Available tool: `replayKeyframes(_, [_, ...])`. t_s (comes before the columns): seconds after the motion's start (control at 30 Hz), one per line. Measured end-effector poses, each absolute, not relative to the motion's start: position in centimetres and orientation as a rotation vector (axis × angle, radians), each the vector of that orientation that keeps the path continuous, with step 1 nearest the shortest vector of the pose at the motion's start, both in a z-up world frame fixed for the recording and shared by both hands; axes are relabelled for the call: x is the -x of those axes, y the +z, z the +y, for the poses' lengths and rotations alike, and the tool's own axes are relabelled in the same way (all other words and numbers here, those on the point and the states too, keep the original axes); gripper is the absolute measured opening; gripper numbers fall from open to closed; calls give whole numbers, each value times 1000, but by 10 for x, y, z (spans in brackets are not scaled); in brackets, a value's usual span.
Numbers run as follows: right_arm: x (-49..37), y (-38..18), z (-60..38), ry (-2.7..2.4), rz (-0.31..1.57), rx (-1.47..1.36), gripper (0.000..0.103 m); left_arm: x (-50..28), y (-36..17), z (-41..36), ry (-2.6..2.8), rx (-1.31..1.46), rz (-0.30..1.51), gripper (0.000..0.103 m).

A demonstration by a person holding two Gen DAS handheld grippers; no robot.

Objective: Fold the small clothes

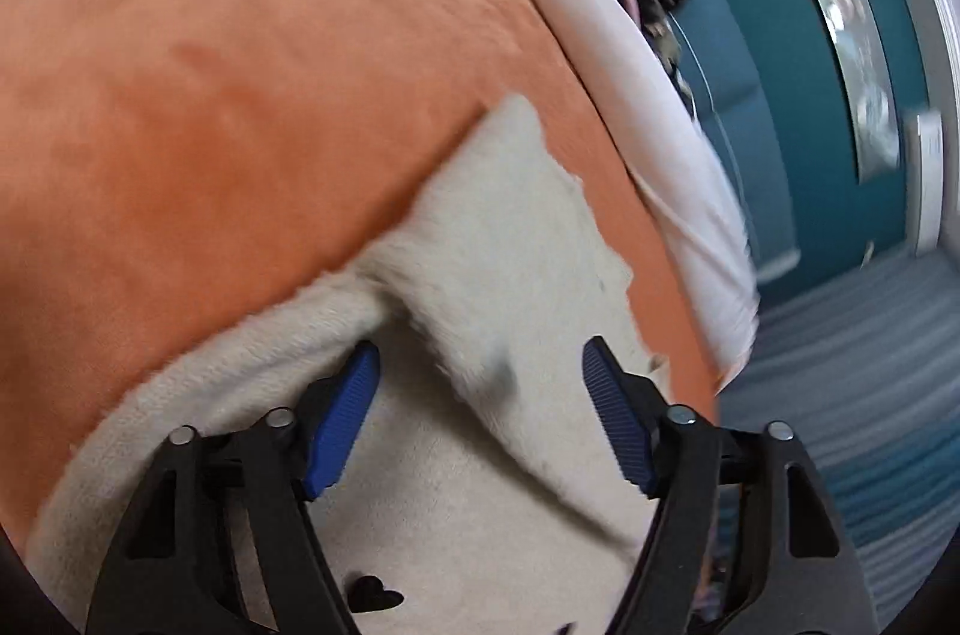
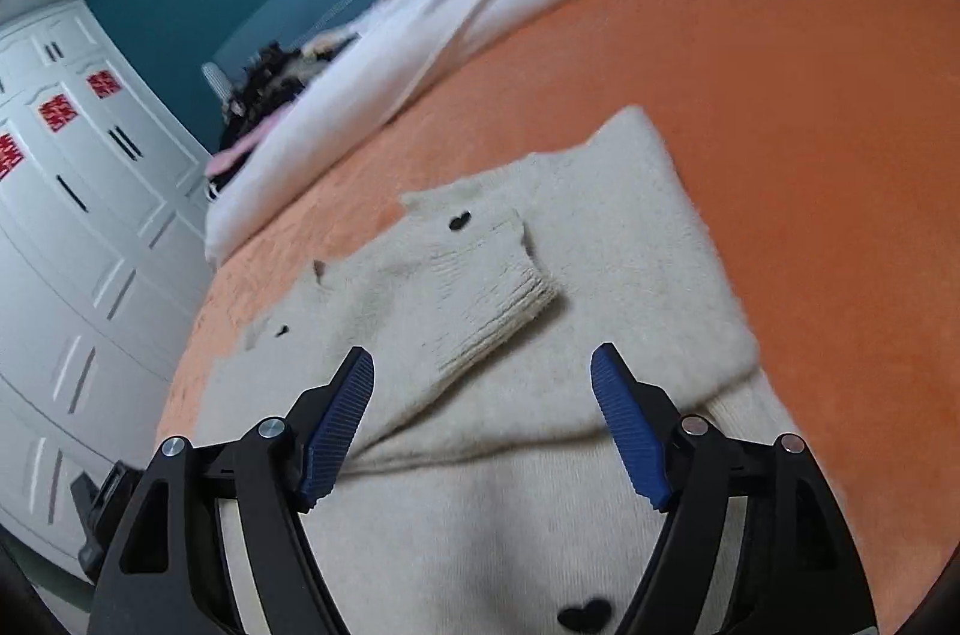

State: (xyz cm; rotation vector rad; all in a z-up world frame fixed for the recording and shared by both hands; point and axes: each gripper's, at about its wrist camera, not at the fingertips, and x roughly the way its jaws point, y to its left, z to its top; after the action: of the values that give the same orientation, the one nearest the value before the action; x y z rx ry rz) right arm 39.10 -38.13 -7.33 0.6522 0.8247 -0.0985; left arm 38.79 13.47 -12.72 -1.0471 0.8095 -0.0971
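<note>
A small cream fuzzy sweater [image 2: 600,239] with small black hearts lies on the orange bedspread [image 2: 810,107]. One sleeve with a ribbed cuff [image 2: 510,299] lies folded across its body. My right gripper [image 2: 483,365] is open and empty just above the sweater's near part. In the left wrist view the sweater [image 1: 510,239] has a raised fold running between my fingers. My left gripper [image 1: 480,362] is open, close over the sweater, holding nothing. The orange bedspread [image 1: 240,65] fills the upper left of that view.
A white duvet [image 2: 480,5] lies bunched along the far side of the bed, with a dark patterned garment [image 2: 264,95] beside it. White wardrobe doors [image 2: 78,215] stand at left. A teal headboard and wall [image 1: 780,35] lie behind. Striped blue carpet [image 1: 870,365] is past the bed edge.
</note>
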Motion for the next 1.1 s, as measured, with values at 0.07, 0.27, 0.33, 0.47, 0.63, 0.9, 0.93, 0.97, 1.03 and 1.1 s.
replayKeyframes(0.07, [-420,-90,-380,-144,901,-662,56,-392,-127,136,-107,1101,800,57])
replayKeyframes(0.27, [-415,-3,-363,32,625,-640,10,-412,-60,126,-174,1012,601,7])
replayKeyframes(0.33, [-399,2,-371,41,539,-645,9,-410,-53,128,-150,935,558,8])
replayKeyframes(0.47, [-421,-109,-384,-92,889,-625,6,-420,-113,120,-37,803,726,8])
replayKeyframes(0.63, [-407,-85,-385,-92,765,-593,17,-410,-141,125,-56,820,697,10])
replayKeyframes(0.9, [-400,-83,-371,-40,782,-586,45,-402,-139,127,-74,799,664,12])
replayKeyframes(0.93, [-406,-85,-361,-42,813,-537,42,-399,-139,127,-73,792,662,12])
replayKeyframes(0.97, [-411,-82,-352,-36,828,-488,14,-395,-139,127,-71,783,661,12])
replayKeyframes(1.03, [-402,-60,-345,8,743,-465,6,-391,-139,126,-73,779,659,12])
replayKeyframes(1.1, [-388,-28,-344,48,626,-457,5,-389,-140,126,-76,780,654,12])
